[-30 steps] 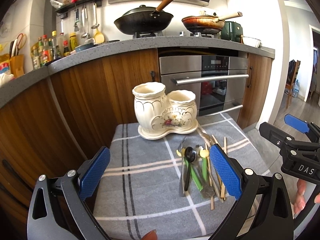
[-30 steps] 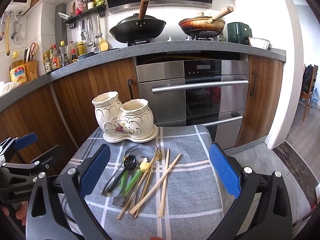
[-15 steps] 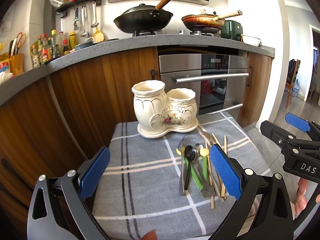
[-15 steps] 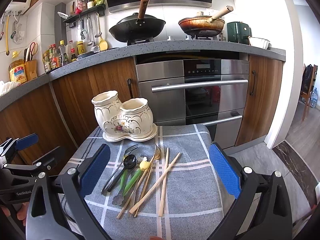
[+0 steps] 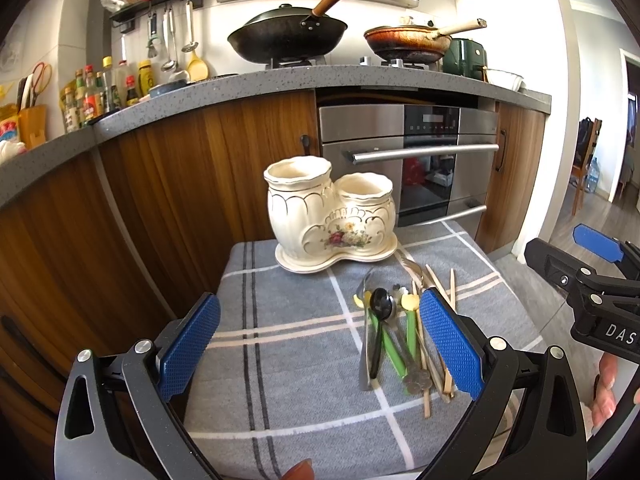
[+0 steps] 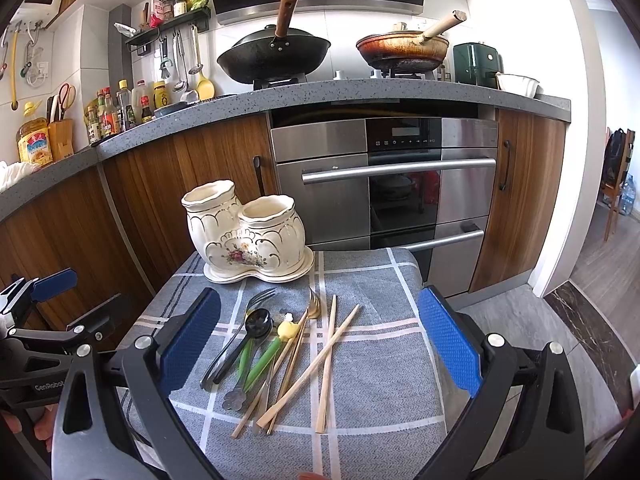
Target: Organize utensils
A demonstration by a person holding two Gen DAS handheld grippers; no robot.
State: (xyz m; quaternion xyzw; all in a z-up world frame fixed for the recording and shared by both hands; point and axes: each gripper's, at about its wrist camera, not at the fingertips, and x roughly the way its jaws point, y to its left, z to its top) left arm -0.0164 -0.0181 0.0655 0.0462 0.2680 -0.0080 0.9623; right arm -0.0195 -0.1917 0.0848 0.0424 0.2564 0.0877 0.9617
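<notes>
Right wrist view: utensils (image 6: 276, 352) piled loose on the checked cloth (image 6: 372, 364), in front of the ceramic holder (image 6: 246, 240)
Your left hand-held gripper (image 5: 320, 346) and right hand-held gripper (image 6: 318, 346) both spread wide, gripping nothing, hovering over cloth

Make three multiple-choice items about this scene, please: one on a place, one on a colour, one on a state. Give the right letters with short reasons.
1. Where does the ceramic holder stand?
A. on the countertop
B. at the far end of the grey checked cloth
C. on the floor

2. What colour is the spoon lying beside the fork?
A. black
B. red
C. white

3. How is the right gripper?
A. shut on chopsticks
B. shut on nothing
C. open

Answers: 1 B, the holder's base rests on the cloth beyond the utensils. 2 A, its bowl and handle are black. 3 C, the blue pads stand wide apart and hold nothing.
</notes>
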